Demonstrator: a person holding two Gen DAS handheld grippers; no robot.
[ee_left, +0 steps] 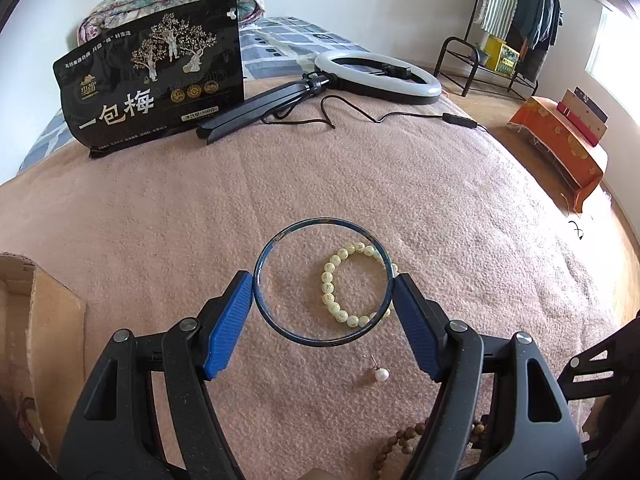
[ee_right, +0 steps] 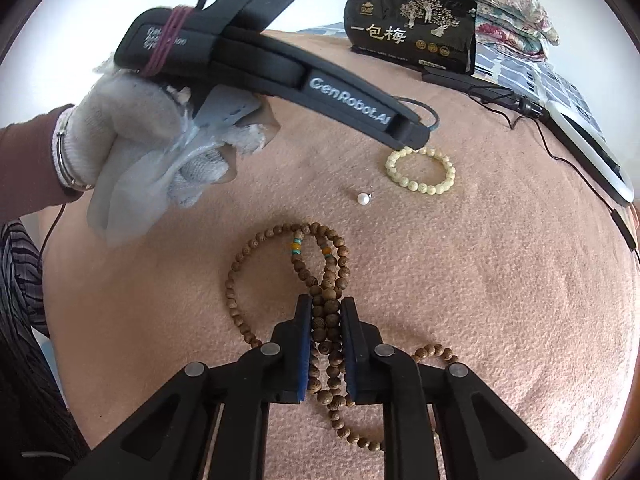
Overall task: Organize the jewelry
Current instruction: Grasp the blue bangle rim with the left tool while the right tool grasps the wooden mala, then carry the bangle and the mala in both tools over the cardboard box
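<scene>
Two views split the scene between them. Only the left wrist camera showed the left gripper (ee_left: 323, 288) spread wide with its ribbed blue pads (ee_left: 230, 324) pressed against opposite sides of a thin dark bangle (ee_left: 280, 322), gripping it across its width above the pink blanket (ee_left: 360, 184). Through the hoop lay a cream bead bracelet (ee_left: 329, 286), round beads with small gold marks, and just nearer the camera a pearl earring (ee_left: 381, 374) on a short metal post. A cardboard box (ee_left: 36, 320) sat at the left edge of that view alone.

Only the right wrist camera showed the right gripper (ee_right: 326, 340), narrowed onto several strands of a brown wooden bead necklace (ee_right: 240, 264) that looped over the fuzzy blanket (ee_right: 500, 280), with a few turquoise and amber beads at its far end. It also showed the gloved left hand (ee_right: 136, 132), in worn white knit, grasping the left tool's handle.

Both views held the glossy black snack bag (ee_left: 152, 76) standing at the far side and the white ring light (ee_left: 378, 78) lying flat with its cord trailing.
</scene>
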